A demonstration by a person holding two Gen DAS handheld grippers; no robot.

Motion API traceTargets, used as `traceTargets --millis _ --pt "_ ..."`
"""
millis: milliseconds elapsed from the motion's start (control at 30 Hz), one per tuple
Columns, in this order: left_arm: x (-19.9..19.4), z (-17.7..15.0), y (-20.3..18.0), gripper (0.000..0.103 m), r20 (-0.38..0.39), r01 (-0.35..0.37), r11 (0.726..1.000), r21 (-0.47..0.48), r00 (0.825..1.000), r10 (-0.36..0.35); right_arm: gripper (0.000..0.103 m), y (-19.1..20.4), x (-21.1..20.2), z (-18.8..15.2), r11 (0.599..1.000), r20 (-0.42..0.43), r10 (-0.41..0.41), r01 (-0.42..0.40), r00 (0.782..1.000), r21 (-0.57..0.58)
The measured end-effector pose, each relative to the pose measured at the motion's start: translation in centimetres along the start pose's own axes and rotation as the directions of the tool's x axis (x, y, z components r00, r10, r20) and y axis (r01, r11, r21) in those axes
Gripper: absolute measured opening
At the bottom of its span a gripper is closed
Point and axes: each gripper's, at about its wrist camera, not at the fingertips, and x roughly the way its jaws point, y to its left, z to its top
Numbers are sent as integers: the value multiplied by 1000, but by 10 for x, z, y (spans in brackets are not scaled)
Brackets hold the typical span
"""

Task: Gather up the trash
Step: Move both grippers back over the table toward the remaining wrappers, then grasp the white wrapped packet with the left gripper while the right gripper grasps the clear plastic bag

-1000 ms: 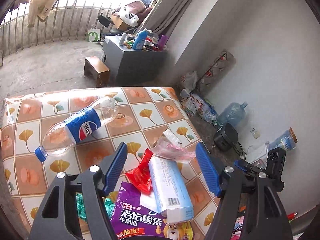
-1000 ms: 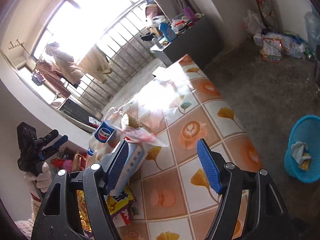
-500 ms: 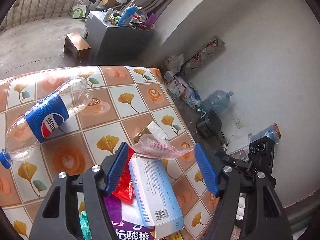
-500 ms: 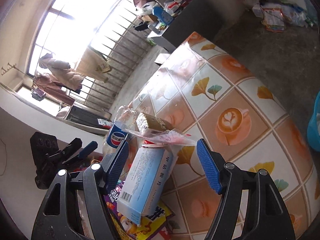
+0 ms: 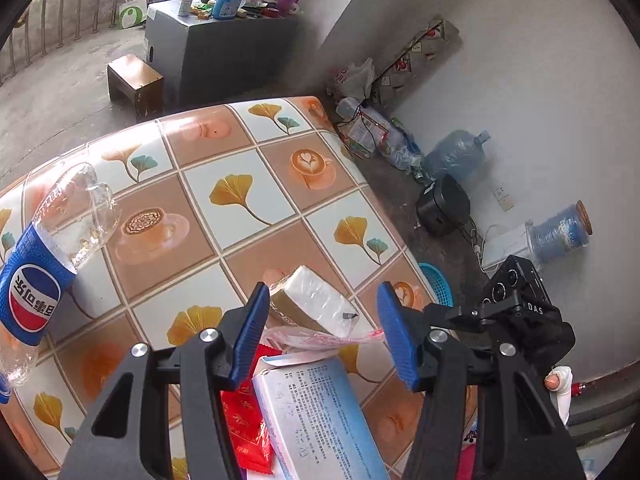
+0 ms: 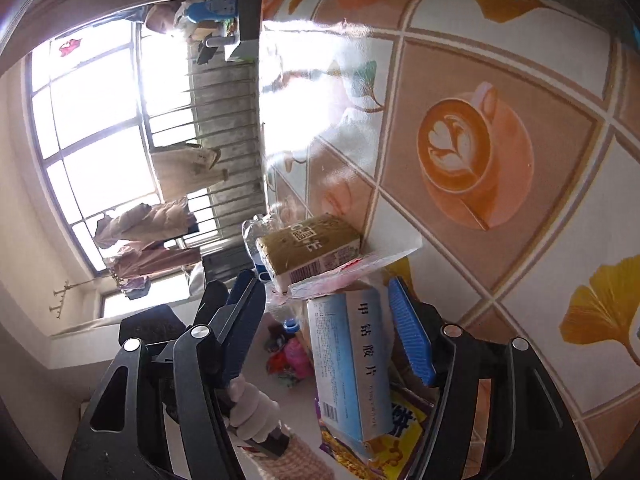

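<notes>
While both sets of jaws are narrowing, neither has pinched anything yet, so I judge the pick to be about to happen, not done. On the far left, the Pepsi bottle (image 5: 38, 280) lies on its side on the tiled table (image 5: 240, 152), now pushed to the picture's edge where 1 second ago it sat well inside the left wrist view. Further right, the left gripper (image 5: 322, 328) has come down over the trash pile: its blue pads flank the small wrapped pack (image 5: 316, 300) and the clear pink-edged wrapper (image 5: 320, 338), which earlier lay ahead of the tips. Just below sits the blue-white medicine box (image 5: 316, 412) beside the red sachet (image 5: 244, 420). Right of these, the right gripper (image 6: 326, 312), closing but still released, has rolled so the table now stands tilted in its view; that box lies between its pads, not visibly squeezed. A blue basket (image 5: 436, 284) waits beyond the table edge.
</notes>
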Motion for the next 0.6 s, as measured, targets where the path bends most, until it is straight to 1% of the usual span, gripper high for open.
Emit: traceTargets --millis 67,100,167,200,267,367,433,500,600 --pt "10 0 -5 54 -38 -11 1000 28 999 12 55 -5 3 -2 1000 -21 20 -20 1000 16" --pt "14 0 -7 57 -49 -20 999 40 999 22 53 -8 4 -3 999 -28 31 -30 999 19" --pt "20 -1 -11 63 -64 -36 997 63 997 40 44 -12 6 -5 998 -34 52 -51 998 29" --pt "23 -1 -14 63 -69 -42 996 77 996 47 42 -14 6 -6 998 -38 60 -59 997 34" --pt "27 -1 -18 64 -66 -62 992 108 995 70 35 -16 3 -7 996 -44 78 -76 996 41" --pt "31 -4 -26 67 -53 -99 978 182 993 110 30 -17 -3 -6 994 -53 103 -101 993 40" --pt "34 -5 -33 70 -33 -130 962 240 989 142 28 -15 -5 -4 993 -53 111 -109 992 38" --pt "37 -6 -38 75 -8 -165 939 303 984 175 28 -16 -6 -3 992 -53 119 -117 991 40" --pt "42 -8 -46 78 45 -232 885 404 971 235 28 -20 -8 -4 991 -52 132 -130 990 44"
